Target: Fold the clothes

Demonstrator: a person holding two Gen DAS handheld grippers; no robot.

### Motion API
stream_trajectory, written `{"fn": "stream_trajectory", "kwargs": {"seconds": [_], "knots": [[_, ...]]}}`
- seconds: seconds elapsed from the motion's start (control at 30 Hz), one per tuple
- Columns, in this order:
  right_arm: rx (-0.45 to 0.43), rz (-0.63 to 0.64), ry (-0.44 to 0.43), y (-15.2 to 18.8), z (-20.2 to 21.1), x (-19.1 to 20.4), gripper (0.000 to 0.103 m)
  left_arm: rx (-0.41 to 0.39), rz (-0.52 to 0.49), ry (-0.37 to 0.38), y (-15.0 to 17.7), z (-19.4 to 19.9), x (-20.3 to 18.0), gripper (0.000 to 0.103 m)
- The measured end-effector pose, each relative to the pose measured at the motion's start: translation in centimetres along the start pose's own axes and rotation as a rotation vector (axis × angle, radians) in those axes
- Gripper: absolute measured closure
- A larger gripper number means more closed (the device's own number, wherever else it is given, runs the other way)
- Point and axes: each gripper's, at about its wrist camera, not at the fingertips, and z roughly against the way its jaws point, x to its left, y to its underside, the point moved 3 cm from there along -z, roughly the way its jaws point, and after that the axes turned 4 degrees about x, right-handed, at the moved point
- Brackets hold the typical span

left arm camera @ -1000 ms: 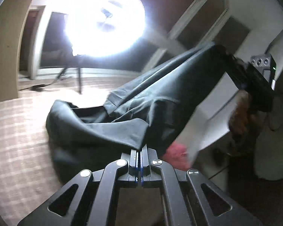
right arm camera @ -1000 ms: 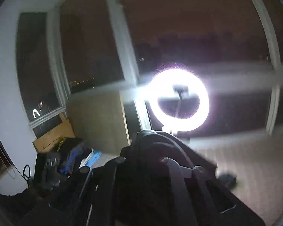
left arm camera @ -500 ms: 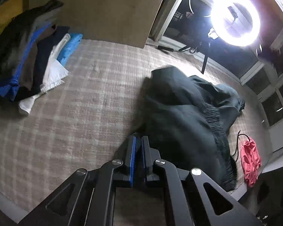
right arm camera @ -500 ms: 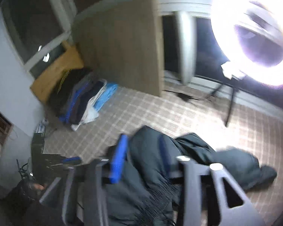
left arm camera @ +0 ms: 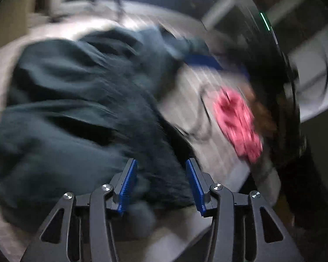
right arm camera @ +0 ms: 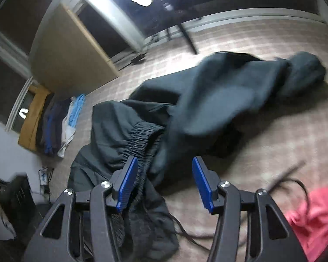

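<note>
The dark trousers (right arm camera: 207, 109) lay crumpled on the checked carpet (right arm camera: 284, 135), their gathered waistband (right arm camera: 142, 139) just ahead of the right gripper (right arm camera: 165, 187), whose blue pads stood apart and held nothing. The left gripper (left arm camera: 161, 185) hung open over the same cloth, its view blurred. The step looked like a re-grasp, best done by pinching both waistband corners so the legs could be drawn out straight.

dim room at night, plaid carpet (right arm camera: 284, 135), wooden board (right arm camera: 70, 59) leaning by dark windows (right arm camera: 111, 28), tripod leg (right arm camera: 187, 37) behind
</note>
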Motion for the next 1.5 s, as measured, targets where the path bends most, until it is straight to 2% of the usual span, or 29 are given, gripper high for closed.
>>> {"fn": "stream_trajectory", "kwargs": {"seconds": [0.17,0.3,0.43,0.47,0.5,0.53,0.6,0.67,0.8,0.97,1.07,1.17,1.33,1.43,1.5], "knots": [[0.107,0.122,0.033,-2.8,-5.3,3.0,0.051,0.087,-0.009,-0.062,2.5,-3.3,-1.9,0.053],[0.226,0.126,0.104,-4.0,-10.1,2.8,0.051,0.084,0.02,-0.134,2.7,-4.5,-1.3,0.05],[0.274,0.07,0.067,-4.4,-12.1,2.0,0.05,0.056,0.013,-0.163,2.8,-4.7,-1.5,0.051],[0.266,0.077,0.052,-4.5,-12.1,2.2,0.055,0.048,0.013,-0.16,2.8,-4.6,-1.5,0.06],[0.263,0.084,0.035,-4.6,-11.9,2.5,0.064,0.04,0.019,-0.148,2.9,-4.4,-1.5,0.079],[0.258,0.091,0.023,-4.6,-11.7,2.7,0.075,0.032,0.027,-0.139,2.9,-4.1,-1.4,0.085],[0.221,0.108,0.017,-4.7,-10.8,3.2,0.081,0.006,0.046,-0.126,3.0,-3.1,-1.2,0.089],[0.173,0.114,-0.01,-4.9,-9.4,3.7,0.095,-0.028,0.07,-0.106,3.1,-1.5,-1.0,0.093],[0.079,0.091,-0.079,-5.4,-5.8,4.9,0.097,-0.122,0.111,-0.053,3.3,3.3,-0.5,0.097],[-0.014,0.105,-0.073,-6.3,-2.2,8.2,0.098,-0.237,0.129,-0.005,4.1,8.7,1.0,0.098],[-0.062,0.137,-0.035,-6.6,-1.0,11.8,0.098,-0.298,0.159,0.027,4.9,10.8,2.8,0.098],[-0.085,0.166,-0.046,-7.4,-0.6,16.0,0.098,-0.339,0.193,0.049,6.5,13.3,5.4,0.099],[-0.079,0.316,-0.078,-8.3,-2.3,27.1,0.098,-0.448,0.289,0.058,10.9,18.5,10.6,0.099],[-0.014,0.411,-0.159,-8.5,-6.3,35.9,0.098,-0.525,0.39,0.002,14.9,21.9,15.0,0.099],[0.087,0.48,-0.172,-8.1,-10.3,41.9,0.095,-0.551,0.515,-0.123,18.0,23.5,19.2,0.099]]}}
